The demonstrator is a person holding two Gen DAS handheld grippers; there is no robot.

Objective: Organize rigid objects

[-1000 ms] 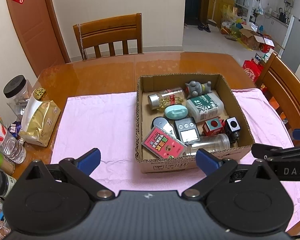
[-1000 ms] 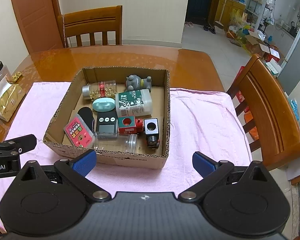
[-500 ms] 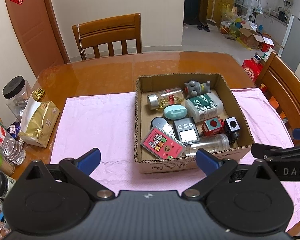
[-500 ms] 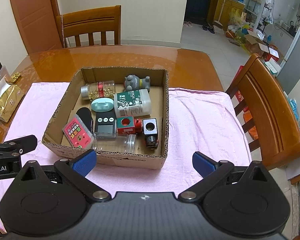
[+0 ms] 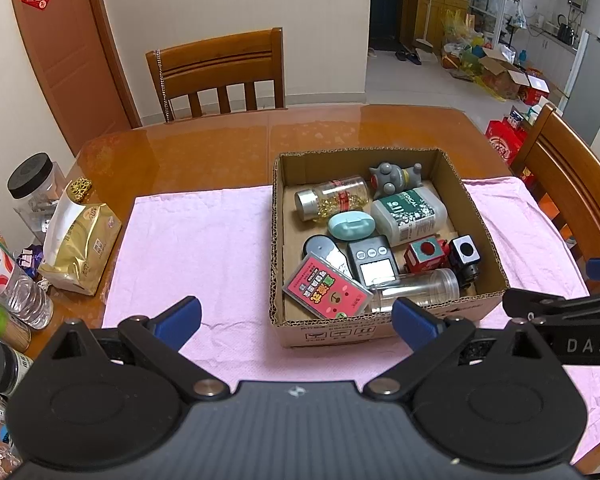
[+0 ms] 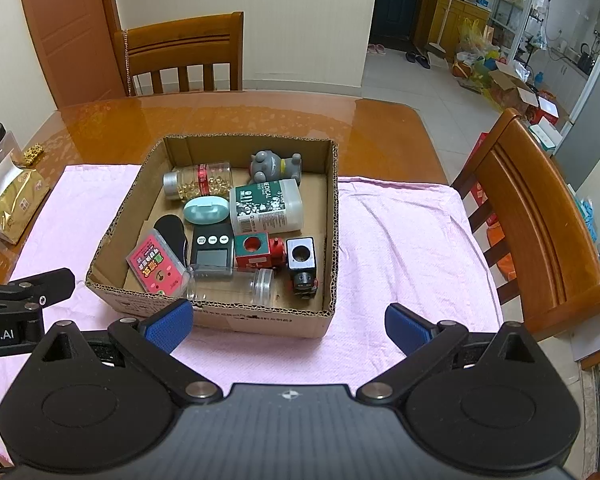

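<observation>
- Over the last second little changes: both my views only creep slightly, and nothing in the box shifts.
- My left gripper (image 5: 296,314) and right gripper (image 6: 288,322) hang spread wide, holding nothing.
- The brown cardboard box (image 6: 260,322) on the pink cloth (image 5: 204,240) holds every rigid object; this fits sorted or awaiting unpacking.
- The white bottle (image 6: 266,206) reads "MEDICAL".

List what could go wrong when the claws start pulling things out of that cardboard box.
The clear jar lies on its side against the box's near wall, under the pink card case; lifting it may tip the case. Items are packed touching, so an open right claw may nudge neighbours like the toy train.
</observation>
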